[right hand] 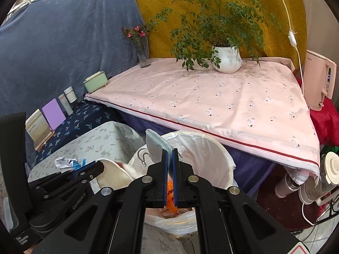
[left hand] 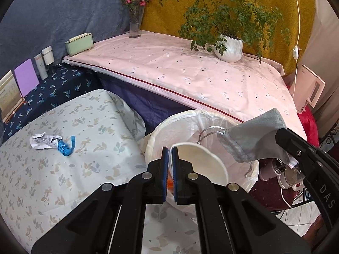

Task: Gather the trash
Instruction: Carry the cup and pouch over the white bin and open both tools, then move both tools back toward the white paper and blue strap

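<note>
A bin lined with a white bag stands between the tables, with an orange wrapper inside. My left gripper is shut on the rim of a cream paper plate, held over the bin. In the right wrist view that gripper and the plate sit at lower left. My right gripper is shut on a grey drawstring pouch above the bin. From the left wrist, the right gripper and pouch hang over the bin's right side. Crumpled white paper and a blue scrap lie on the floral table.
A pink-clothed table behind the bin carries a potted plant, a flower vase and a green box. A pale kettle stands at right. Bottles and a purple card line the left wall. Jars crowd the floor at right.
</note>
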